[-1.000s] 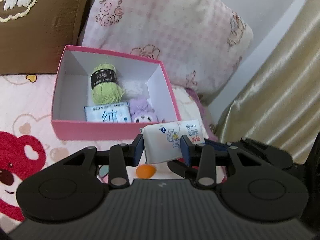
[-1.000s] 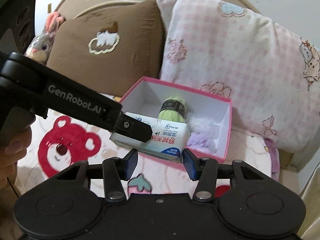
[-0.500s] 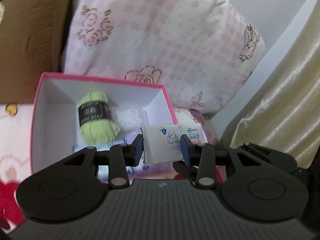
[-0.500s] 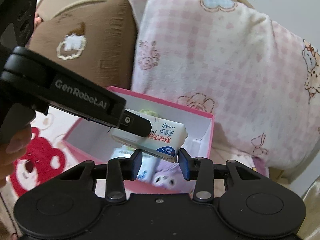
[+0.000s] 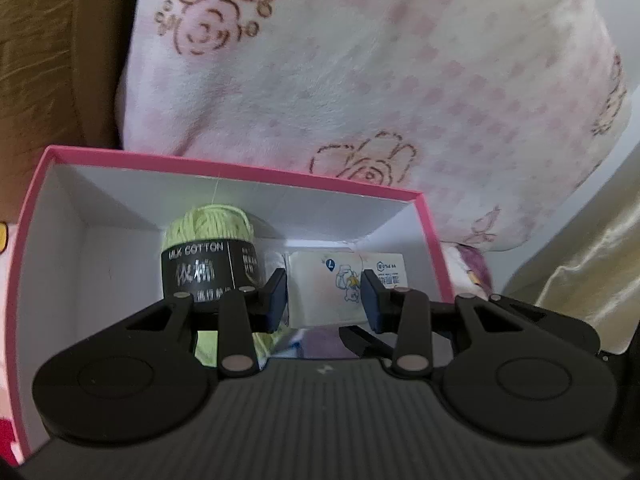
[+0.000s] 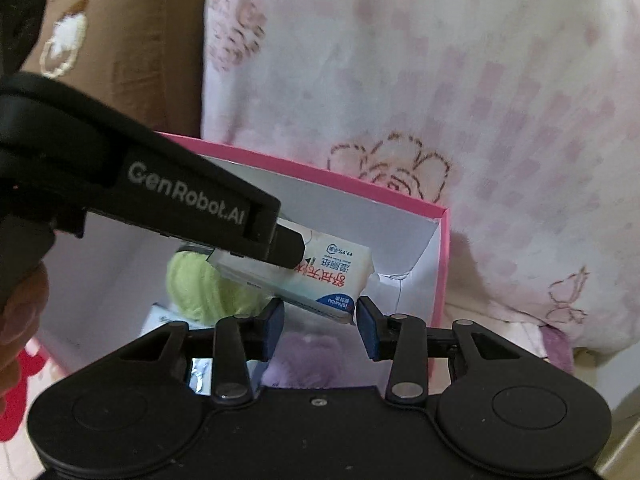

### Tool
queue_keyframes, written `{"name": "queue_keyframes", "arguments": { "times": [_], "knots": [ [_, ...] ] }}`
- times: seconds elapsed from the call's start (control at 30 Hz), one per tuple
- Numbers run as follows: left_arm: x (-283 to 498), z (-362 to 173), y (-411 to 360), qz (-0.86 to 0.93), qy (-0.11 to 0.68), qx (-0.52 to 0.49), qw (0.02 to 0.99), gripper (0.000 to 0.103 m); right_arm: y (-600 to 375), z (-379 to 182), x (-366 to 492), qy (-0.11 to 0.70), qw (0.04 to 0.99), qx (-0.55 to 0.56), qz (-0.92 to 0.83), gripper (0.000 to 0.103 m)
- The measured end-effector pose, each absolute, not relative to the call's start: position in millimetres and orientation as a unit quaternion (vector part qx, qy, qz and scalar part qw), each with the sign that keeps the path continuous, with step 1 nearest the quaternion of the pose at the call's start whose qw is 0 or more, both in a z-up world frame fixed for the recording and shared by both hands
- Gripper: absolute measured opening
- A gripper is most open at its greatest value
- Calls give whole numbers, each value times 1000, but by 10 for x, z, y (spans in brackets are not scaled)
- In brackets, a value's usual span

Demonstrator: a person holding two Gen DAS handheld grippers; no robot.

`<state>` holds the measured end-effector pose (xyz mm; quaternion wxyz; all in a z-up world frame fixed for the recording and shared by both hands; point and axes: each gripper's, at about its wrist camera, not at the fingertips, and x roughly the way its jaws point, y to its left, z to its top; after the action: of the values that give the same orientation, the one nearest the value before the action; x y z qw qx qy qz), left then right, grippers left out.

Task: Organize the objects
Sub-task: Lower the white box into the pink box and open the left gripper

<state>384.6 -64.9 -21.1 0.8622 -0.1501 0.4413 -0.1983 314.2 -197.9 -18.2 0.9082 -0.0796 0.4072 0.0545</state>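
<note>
A white wet-wipe pack [image 5: 328, 280] with a cartoon print is clamped between the blue pads of my left gripper [image 5: 324, 300], which is shut on it. The pack hangs low inside the pink box [image 5: 240, 168], to the right of a green yarn ball [image 5: 208, 228]. In the right wrist view the left gripper's finger [image 6: 288, 246] lies across the pack [image 6: 336, 272]. My right gripper [image 6: 320, 324] stands narrow just under the pack's lower corner. Whether its pads press on that corner does not show. A purple plush [image 6: 308, 356] lies in the box below.
A pink checked pillow [image 5: 360, 60] leans right behind the box, with a brown pillow [image 6: 120, 60] to its left. A gold curtain [image 5: 592, 260] hangs at the right. A blue-and-white packet [image 6: 160, 316] lies in the box. A person's hand [image 6: 16, 320] grips the left handle.
Both grippers have moved forward and down together, carrying the pack from in front of the box to inside it. The right jaws have narrowed.
</note>
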Motion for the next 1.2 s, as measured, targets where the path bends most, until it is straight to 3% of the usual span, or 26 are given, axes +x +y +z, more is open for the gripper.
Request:
{"name": "queue_keyframes", "arguments": {
  "times": [0.43,0.57,0.83,1.03,1.2],
  "knots": [
    [4038,-492,-680,-175,457,-163,857,36,-2037,-355,3328,425,899,-89,63,43],
    [3980,-429,-658,-169,448,-162,863,37,-2005,-365,3235,410,904,-117,41,42],
    [3661,-177,-675,-187,462,-110,860,37,-2137,-81,2802,397,913,-57,70,43],
    [3440,13,-492,-190,471,-93,856,41,-2050,233,2516,391,915,-47,88,46],
    [3166,230,-362,-193,461,-75,863,49,-2015,398,2312,388,916,-54,91,56]
  ]
}}
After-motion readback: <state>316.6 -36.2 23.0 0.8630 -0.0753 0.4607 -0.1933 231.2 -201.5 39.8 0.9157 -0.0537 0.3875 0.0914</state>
